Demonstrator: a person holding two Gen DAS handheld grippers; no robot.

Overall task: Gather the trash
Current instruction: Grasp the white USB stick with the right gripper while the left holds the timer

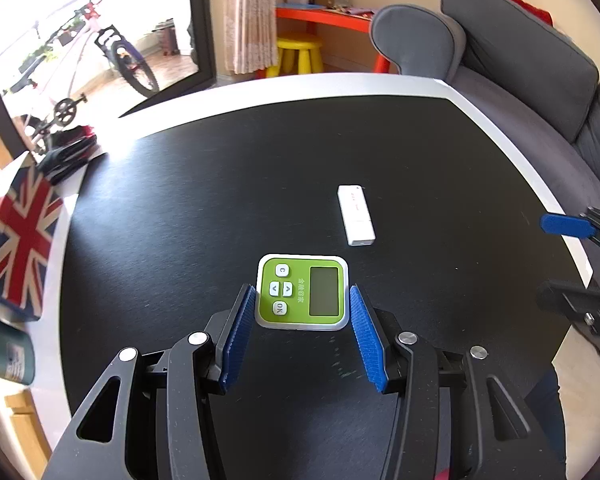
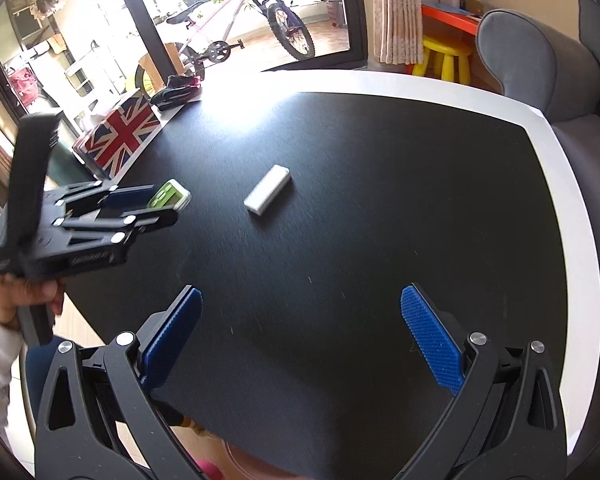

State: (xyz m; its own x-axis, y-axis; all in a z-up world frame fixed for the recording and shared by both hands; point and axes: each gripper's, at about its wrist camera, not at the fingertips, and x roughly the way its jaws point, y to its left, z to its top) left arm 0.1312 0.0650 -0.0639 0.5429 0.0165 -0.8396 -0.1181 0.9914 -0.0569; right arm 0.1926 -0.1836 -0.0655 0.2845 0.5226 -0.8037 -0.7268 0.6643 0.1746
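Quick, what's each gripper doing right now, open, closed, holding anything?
Left gripper: closed on the green timer.
Right gripper: open wide, holding nothing.

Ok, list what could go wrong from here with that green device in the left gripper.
1. The left gripper pinches the green timer-like device only by its side edges near the fingertips, so it could slip or swing out.
2. It hardly looks like trash; binning it may be a mistake.
3. The white stick-shaped item lies loose on the black table; the open right gripper might nudge it away on approach.
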